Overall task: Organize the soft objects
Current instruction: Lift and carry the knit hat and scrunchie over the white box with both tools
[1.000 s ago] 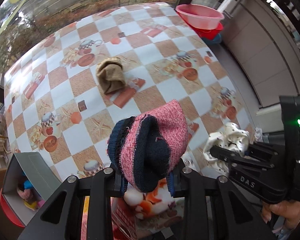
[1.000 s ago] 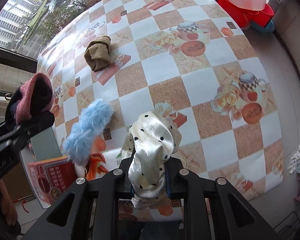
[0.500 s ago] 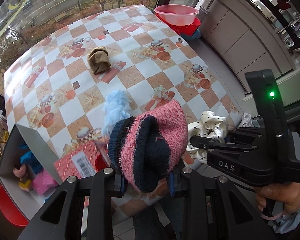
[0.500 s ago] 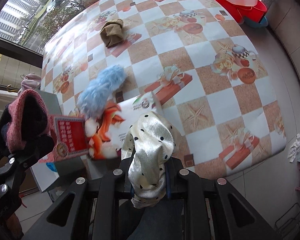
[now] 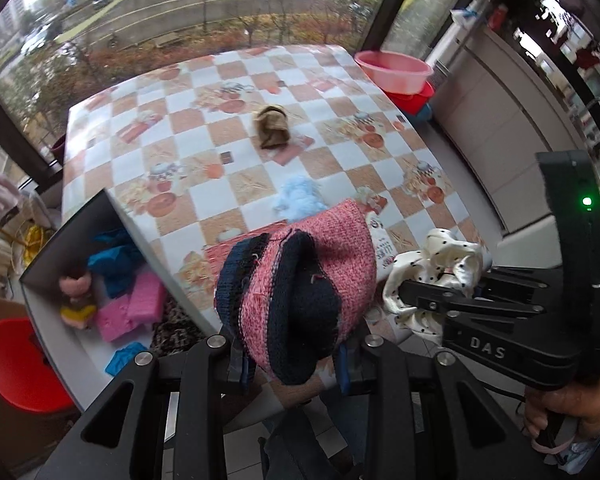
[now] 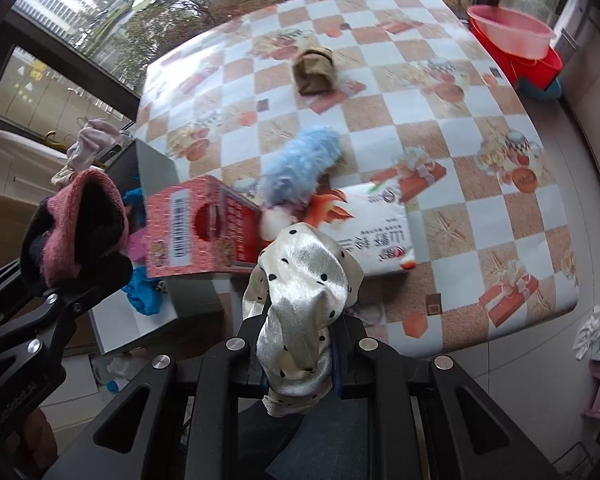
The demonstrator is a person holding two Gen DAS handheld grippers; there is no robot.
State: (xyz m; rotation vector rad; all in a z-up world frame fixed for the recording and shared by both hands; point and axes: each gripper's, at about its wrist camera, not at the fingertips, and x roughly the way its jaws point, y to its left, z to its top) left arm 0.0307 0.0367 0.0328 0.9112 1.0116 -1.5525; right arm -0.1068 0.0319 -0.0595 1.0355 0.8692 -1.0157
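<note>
The left gripper (image 5: 292,356) is clamped on a pink and navy knitted sock (image 5: 300,292), which bulges up and forward from between its fingers, while to its right the right gripper (image 6: 298,364) grips a cream satin scrunchie with black dots (image 6: 304,300) the same way. Both are held off the near edge of a table (image 6: 460,168) covered in a checkered orange and white cloth. Ahead of the right gripper, a fluffy light-blue item (image 6: 300,168) lies partly on a flattened red and white printed carton (image 6: 364,224), and farther ahead a brown folded cloth (image 6: 314,70) sits alone near the table's middle. Ahead and to the left of the left gripper, an open box (image 5: 52,320) beside the table holds pink, blue and yellow soft items (image 5: 120,308). Pink and red basins (image 6: 516,40) stand beyond the far right corner.
</note>
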